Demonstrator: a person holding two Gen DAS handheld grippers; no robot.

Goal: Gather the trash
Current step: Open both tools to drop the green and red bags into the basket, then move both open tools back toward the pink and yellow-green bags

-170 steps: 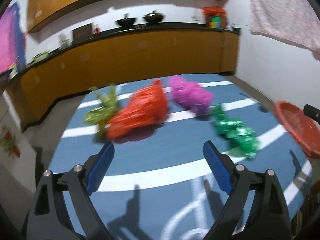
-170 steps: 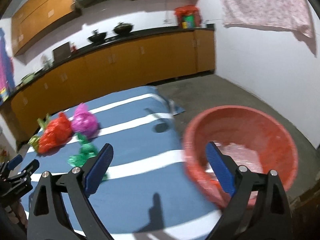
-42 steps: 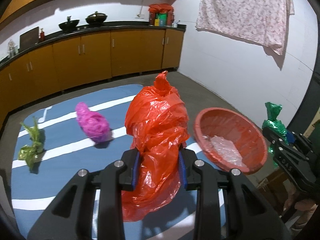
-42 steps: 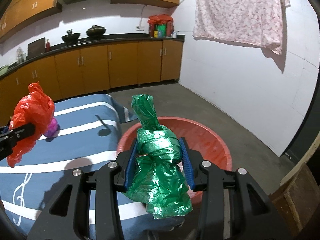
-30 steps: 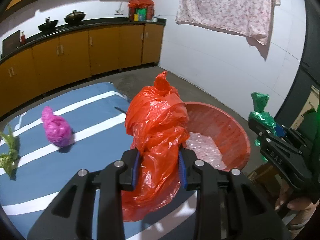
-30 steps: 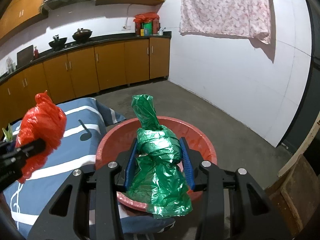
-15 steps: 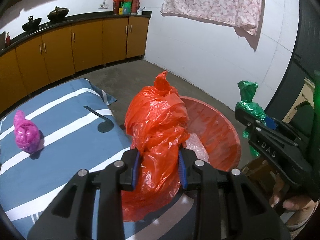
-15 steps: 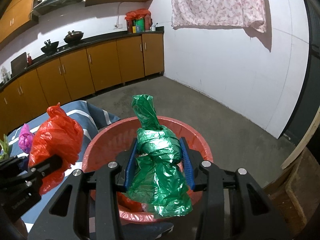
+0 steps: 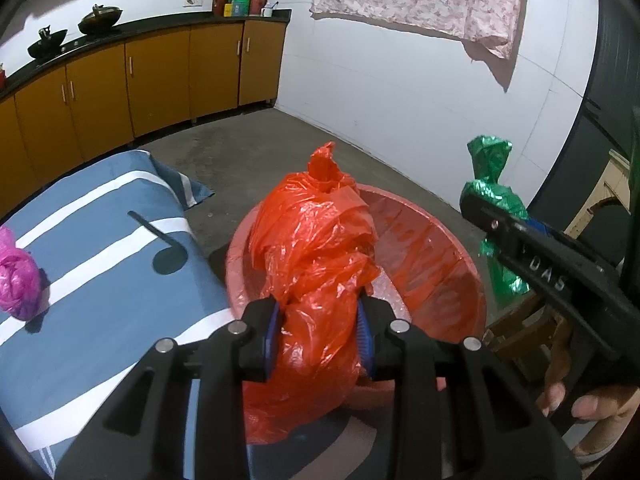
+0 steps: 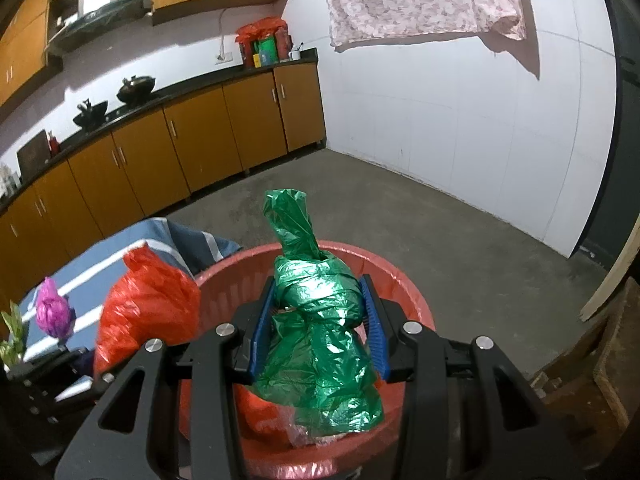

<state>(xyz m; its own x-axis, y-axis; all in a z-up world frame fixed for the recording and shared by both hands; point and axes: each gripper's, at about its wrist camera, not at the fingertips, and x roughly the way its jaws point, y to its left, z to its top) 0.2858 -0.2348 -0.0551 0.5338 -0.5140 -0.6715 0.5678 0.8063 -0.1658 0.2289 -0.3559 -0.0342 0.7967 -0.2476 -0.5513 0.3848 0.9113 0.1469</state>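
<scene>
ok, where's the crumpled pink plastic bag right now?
The crumpled pink plastic bag lies on the blue striped cloth at the left wrist view's far left edge, left of the red plastic basin.

The only lettering that reads is "DAS", raised in capitals on the black finger arm of the right gripper (image 9: 490, 216), seen from the left wrist view just right of the red basin (image 9: 440, 256). The packets on the far kitchen counter (image 10: 264, 50) carry print too small to make out.
</scene>
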